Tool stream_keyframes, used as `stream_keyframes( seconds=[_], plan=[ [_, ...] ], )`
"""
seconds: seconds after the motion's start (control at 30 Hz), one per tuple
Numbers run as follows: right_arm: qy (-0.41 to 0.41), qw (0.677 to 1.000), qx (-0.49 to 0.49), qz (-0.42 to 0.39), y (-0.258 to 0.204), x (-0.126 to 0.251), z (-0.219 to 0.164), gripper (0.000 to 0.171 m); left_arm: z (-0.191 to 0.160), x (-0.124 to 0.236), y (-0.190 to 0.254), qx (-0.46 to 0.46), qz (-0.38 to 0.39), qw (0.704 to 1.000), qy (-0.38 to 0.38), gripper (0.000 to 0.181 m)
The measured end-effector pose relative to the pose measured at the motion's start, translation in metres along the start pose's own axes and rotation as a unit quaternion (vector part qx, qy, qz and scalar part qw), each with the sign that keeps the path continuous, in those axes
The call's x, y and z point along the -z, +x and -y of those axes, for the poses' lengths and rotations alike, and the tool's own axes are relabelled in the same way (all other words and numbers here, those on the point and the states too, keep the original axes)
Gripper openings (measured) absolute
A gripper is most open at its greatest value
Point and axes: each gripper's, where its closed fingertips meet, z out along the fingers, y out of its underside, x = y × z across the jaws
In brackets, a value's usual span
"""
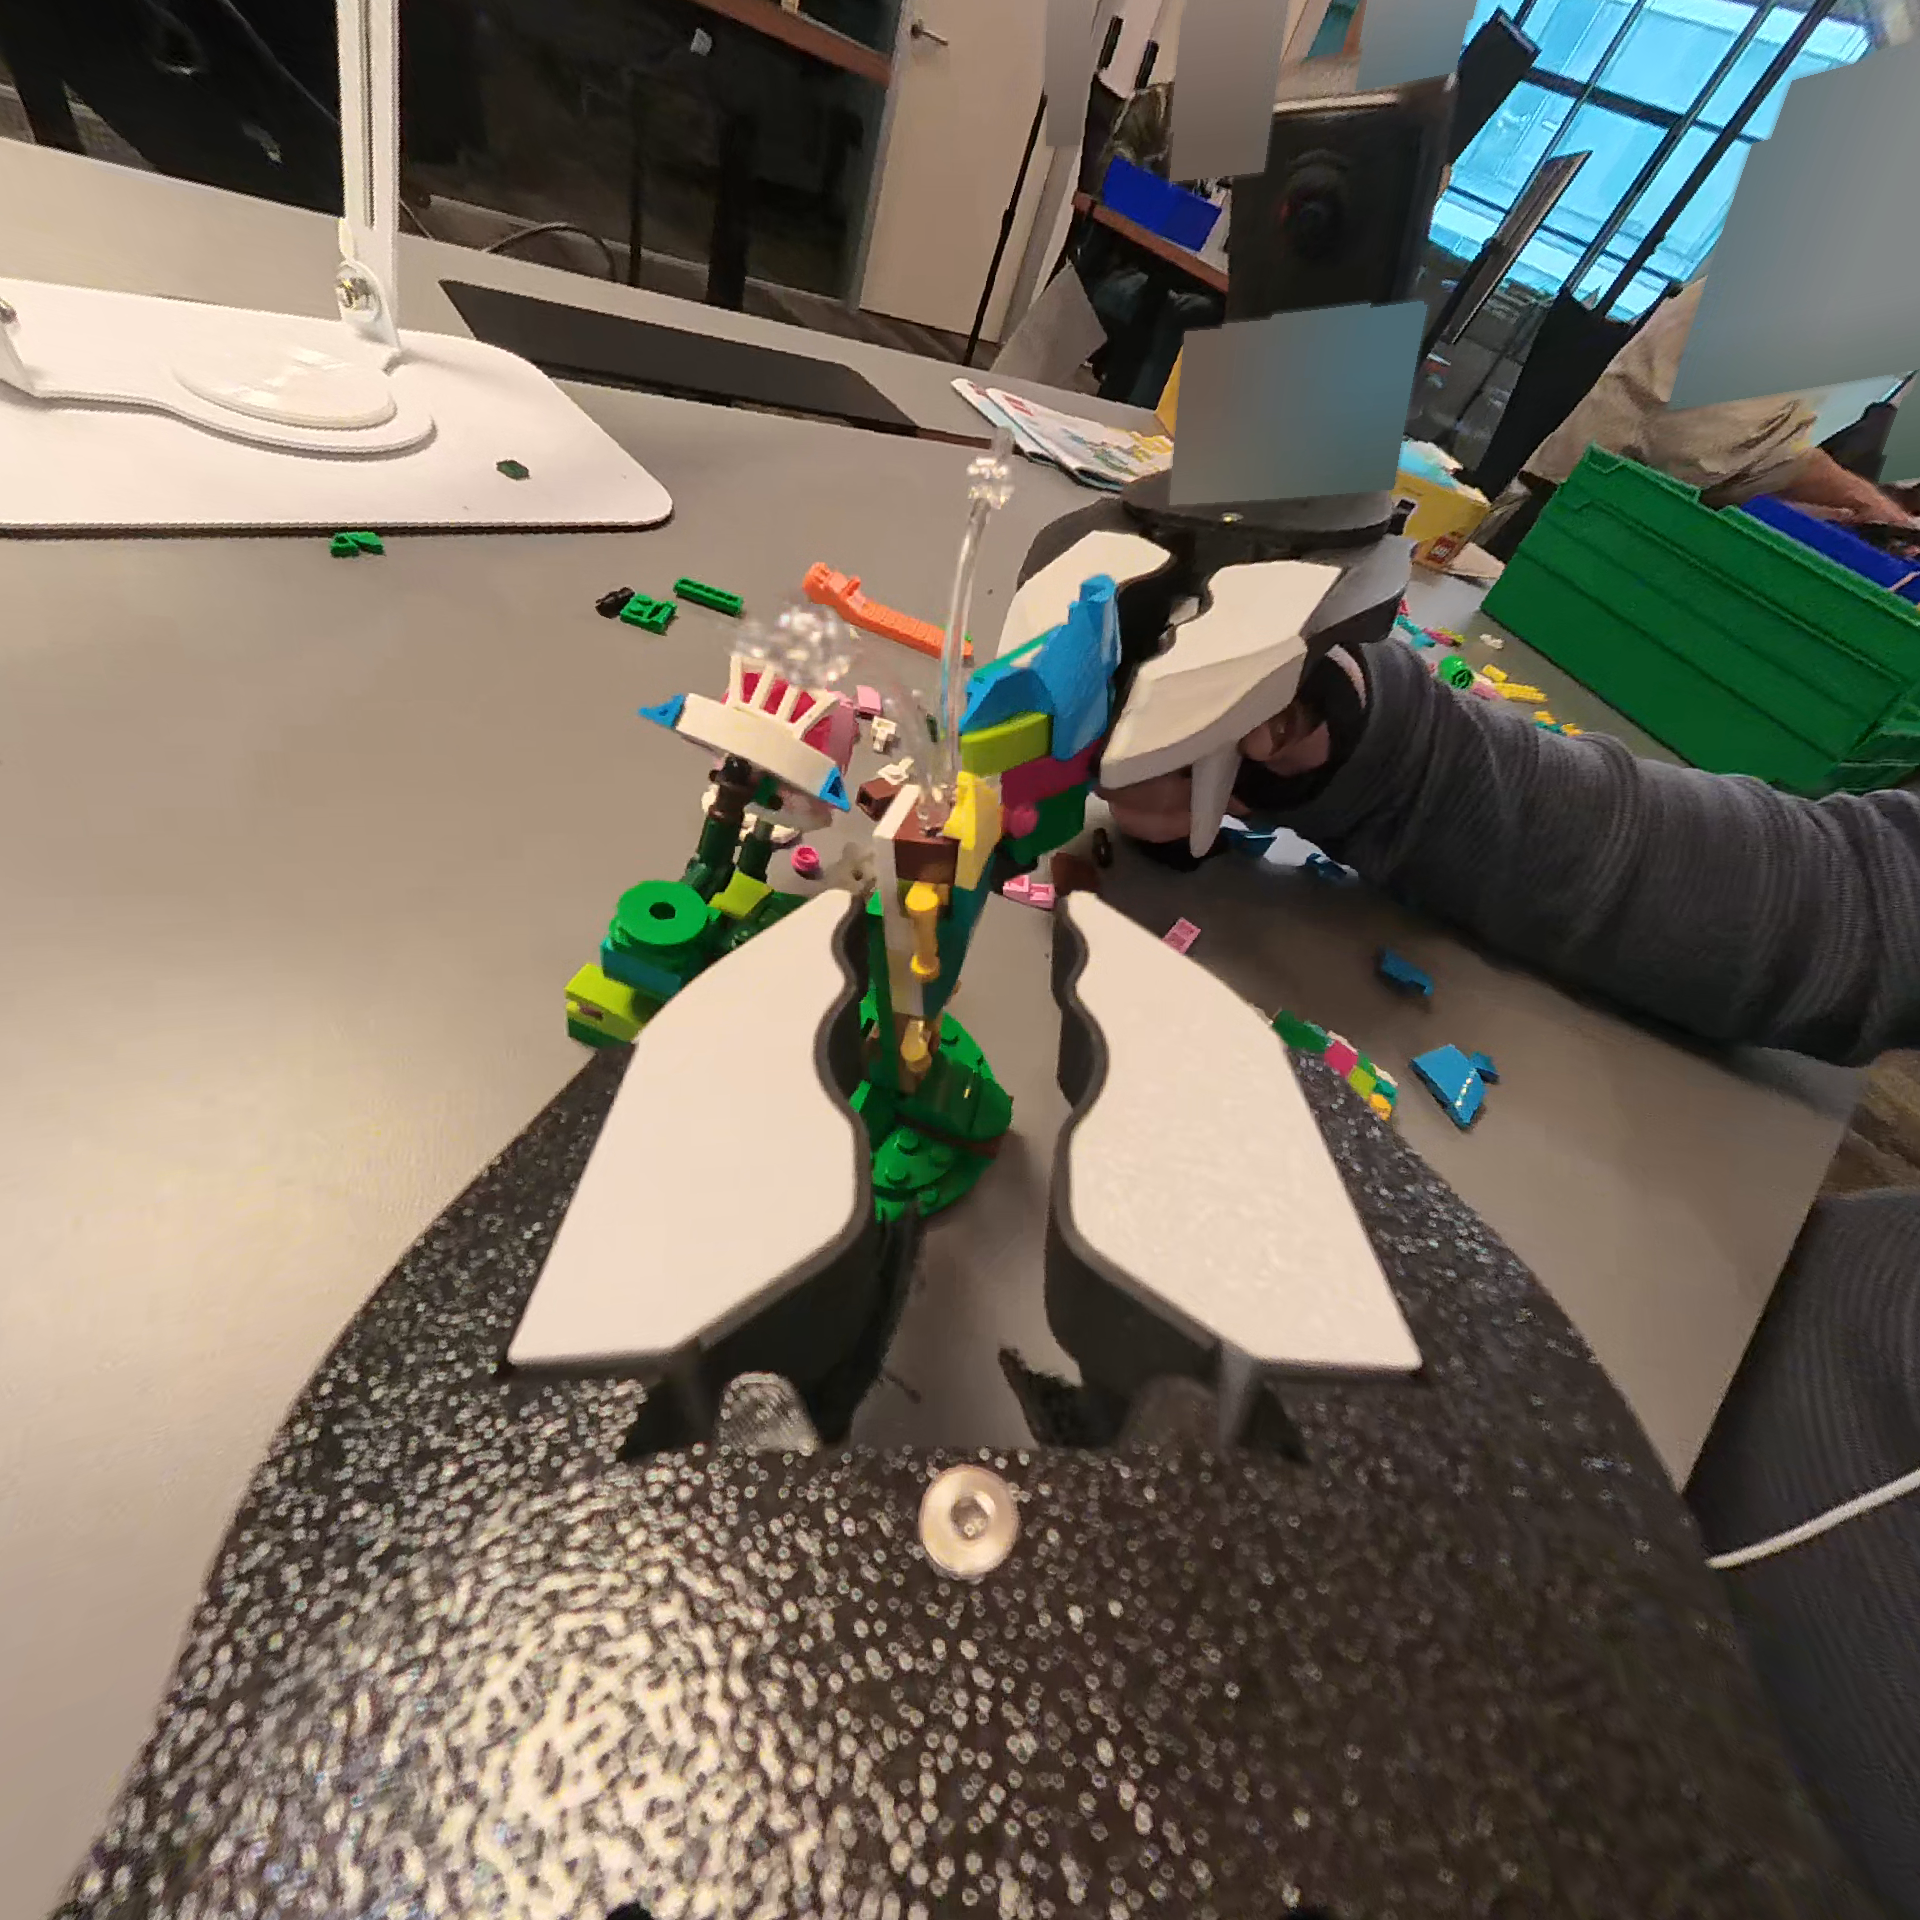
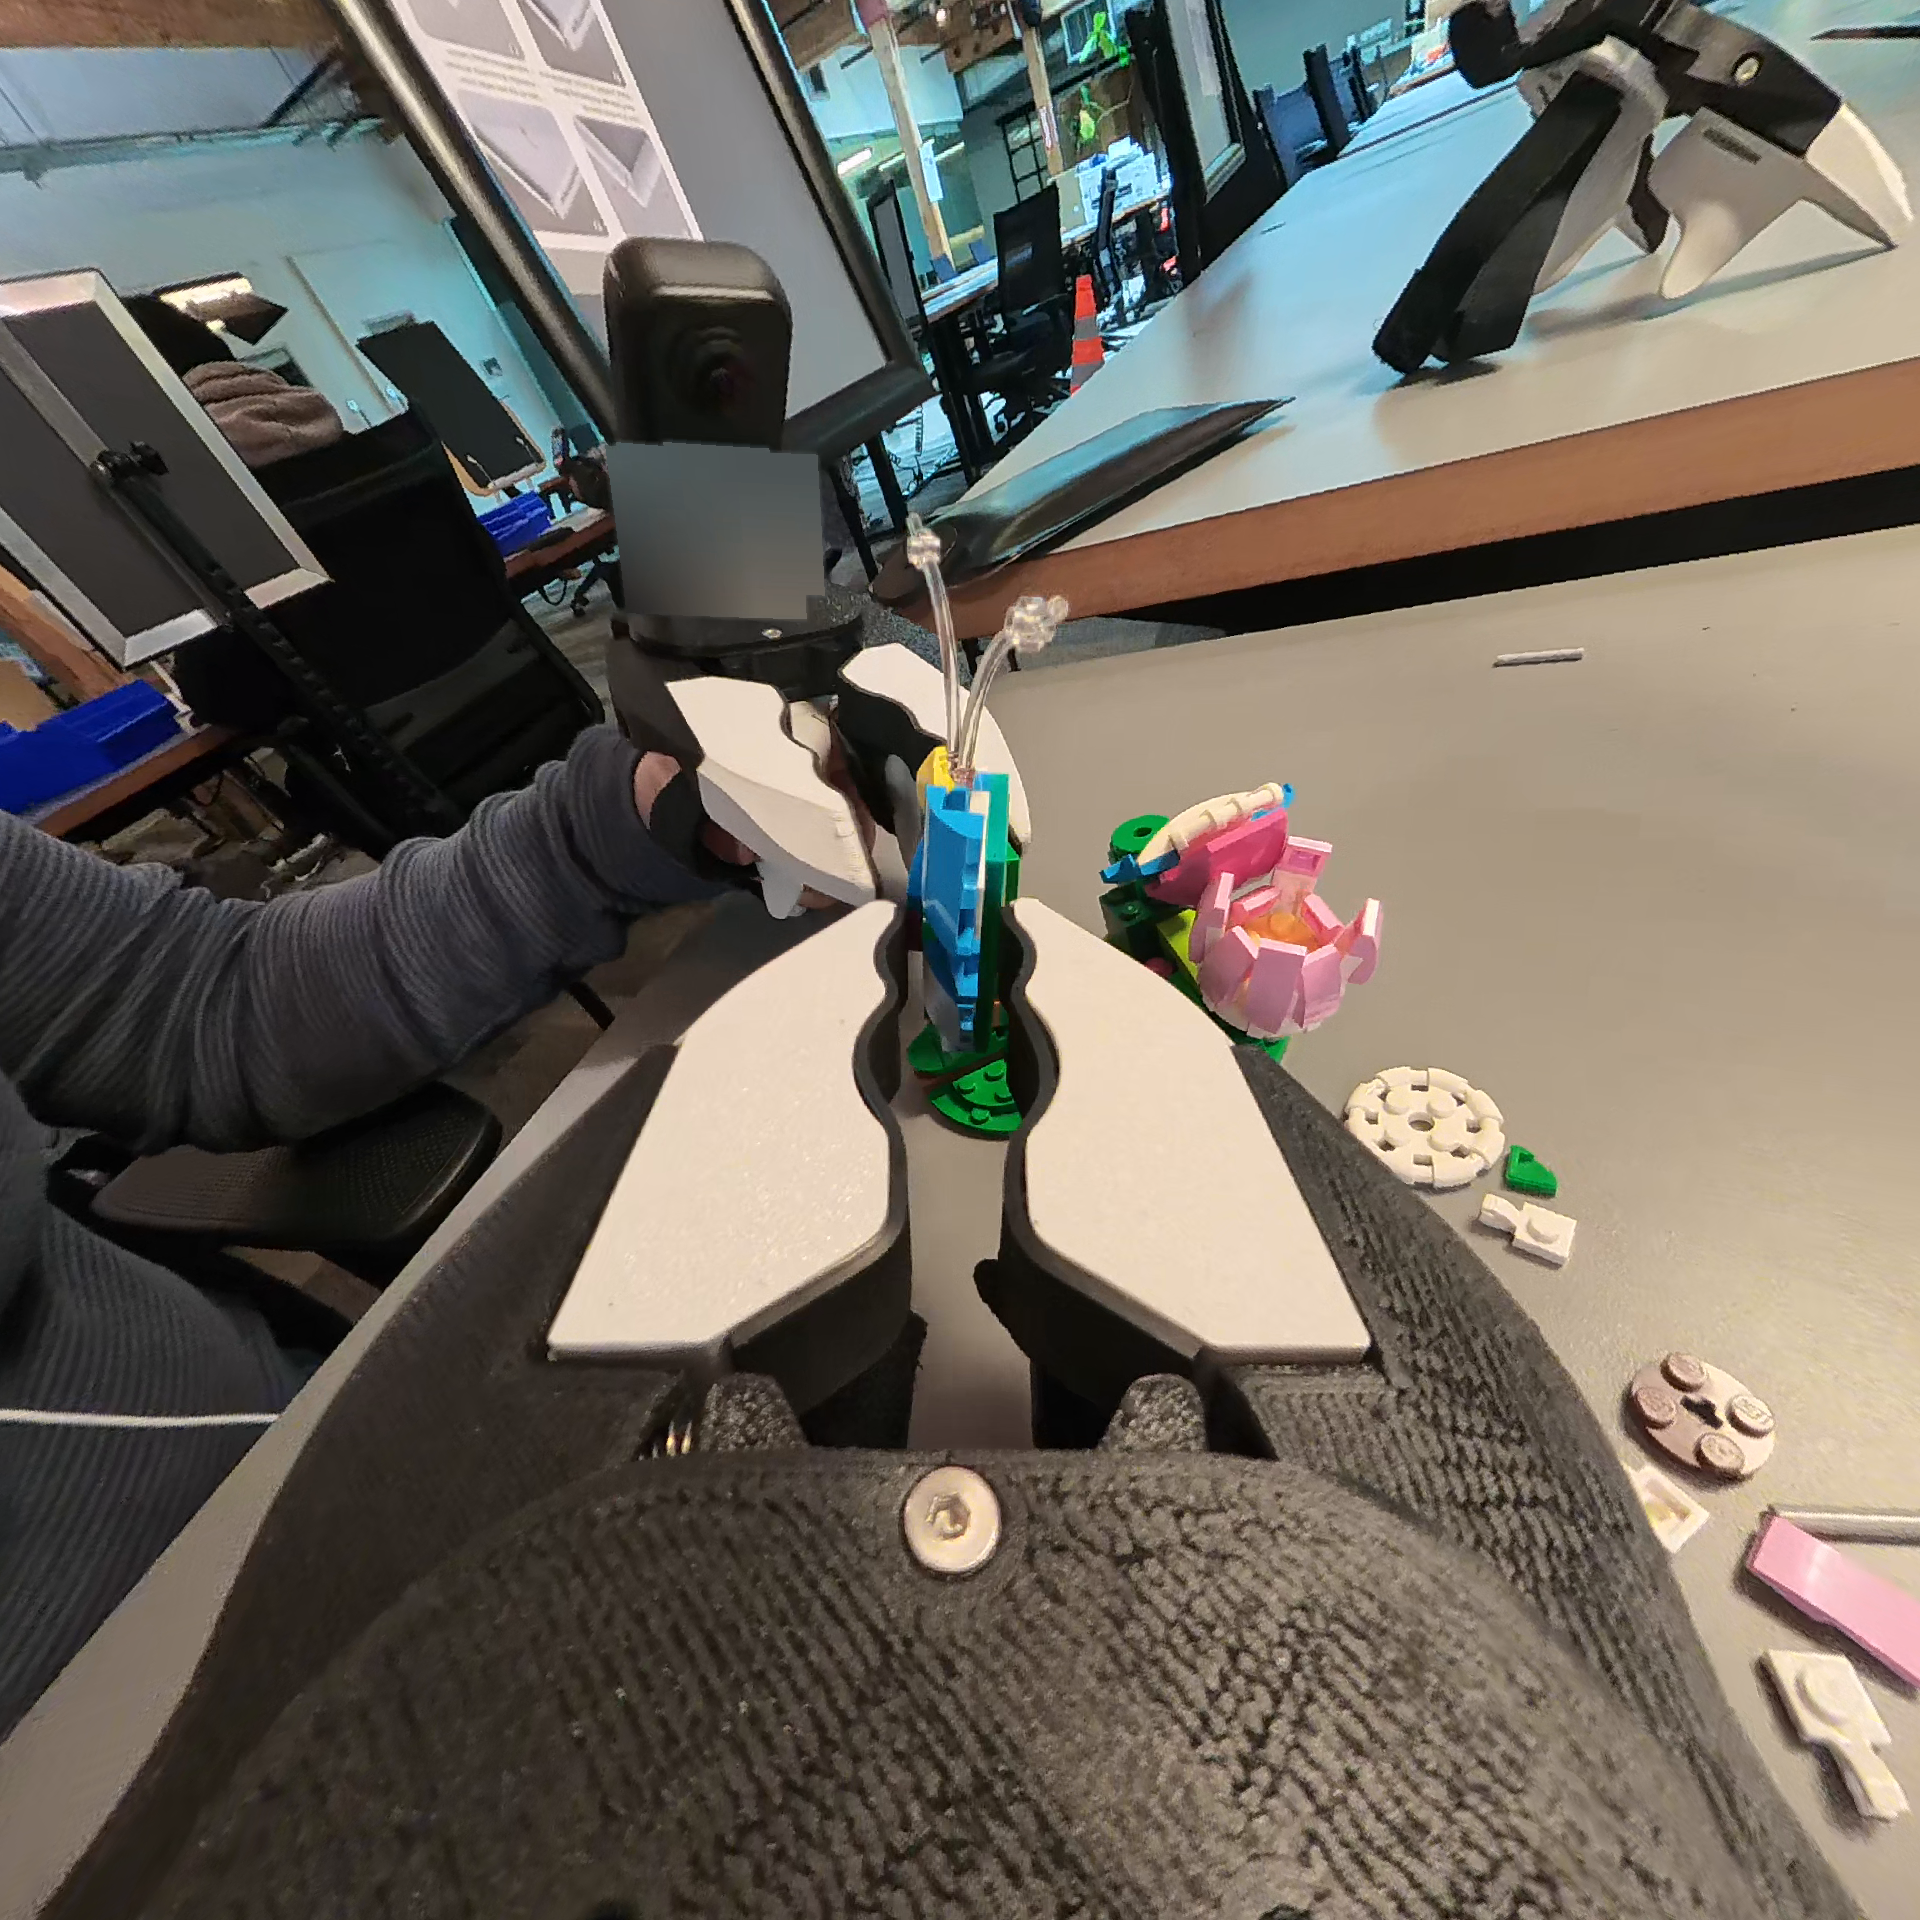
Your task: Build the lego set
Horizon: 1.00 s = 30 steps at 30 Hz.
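Observation:
A butterfly model (image 1: pixel 925 904) with blue, lime and magenta wings and clear antennae (image 1: pixel 966 582) stands on a round green base (image 1: pixel 935 1132). My left gripper (image 1: pixel 961 909) is open, with its jaws on either side of the butterfly's body. One of its fingers (image 2: pixel 779 800) shows behind the model in the right wrist view. My right gripper (image 2: pixel 958 920) is shut on the butterfly's blue wing (image 2: pixel 951 904). Its finger (image 1: pixel 1216 665) shows at the wing in the left wrist view. A pink and white flower model (image 2: pixel 1278 935) stands just beside the butterfly.
Loose pieces lie around: a white round plate (image 2: pixel 1423 1127), a grey round plate (image 2: pixel 1704 1413), a pink tile (image 2: pixel 1839 1590), blue pieces (image 1: pixel 1455 1081) and an orange brick separator (image 1: pixel 883 618). A green bin (image 1: pixel 1714 623) stands at the right, a white mat (image 1: pixel 312 436) at the far left. Tip to tip, the grippers are about 4 cm apart. Between my right fingertips and the grey round plate (image 2: pixel 1704 1413) there is roughly 12 cm.

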Motion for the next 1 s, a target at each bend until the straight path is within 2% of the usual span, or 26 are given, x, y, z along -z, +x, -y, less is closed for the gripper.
stream_keyframes(
  seconds=[0.17, 0.47, 1.0],
  plan=[
    [-0.005, 1.000, -0.001, 0.009, 0.0002, -0.0019, -0.0003, 0.014, 0.0002, 0.0006, -0.0015, 0.014, -0.005, 1.000, 0.001, 0.020],
    [-0.005, 0.999, -0.005, 0.053, -0.0070, 0.0025, 0.0002, 0.015, -0.0010, -0.0005, 0.0011, 0.013, -0.015, 1.000, -0.004, 0.019],
    [-0.016, 0.998, -0.012, 0.059, -0.0037, 0.0007, -0.0011, 0.014, -0.0013, -0.0006, 0.0012, 0.019, -0.020, 1.000, -0.006, 0.019]
  ],
)
